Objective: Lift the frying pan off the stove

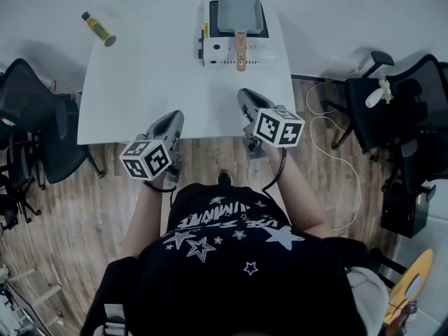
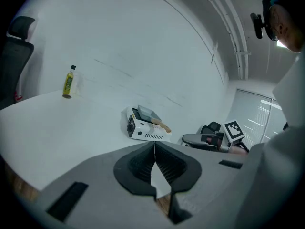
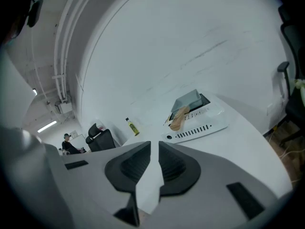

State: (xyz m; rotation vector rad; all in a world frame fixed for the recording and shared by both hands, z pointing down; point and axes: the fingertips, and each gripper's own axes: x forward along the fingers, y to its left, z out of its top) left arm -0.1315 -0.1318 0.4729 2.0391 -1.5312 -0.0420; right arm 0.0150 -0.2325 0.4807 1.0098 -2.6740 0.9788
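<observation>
Both grippers hover over the near edge of the white table (image 1: 133,89), nothing in either one. The left gripper (image 1: 173,116) is near-left with its jaws fully together, tips touching. The right gripper (image 1: 245,94) sits near-right, a touch further in over the table, and its jaws are all but together: just a thin sliver of light between them, nothing caught in it.

Now the target. The frying pan (image 1: 239,14), a grey rectangular one, sits on top of the portable stove (image 1: 225,54) at the far middle of the table. Its wooden handle (image 1: 241,50) sticks out over the stove's front, pointing back toward the person. Both grippers are well apart from it, and the pan is on the burner, not lifted.

Far left on the table, well clear of the stove, lies a small yellow oil bottle (image 1: 99,29) with a dark cap. Black office chairs flank the table, one on the left (image 1: 28,117) and one on the right (image 1: 395,107), and a pale cable (image 1: 344,161) loops across the wooden floor on the right.
</observation>
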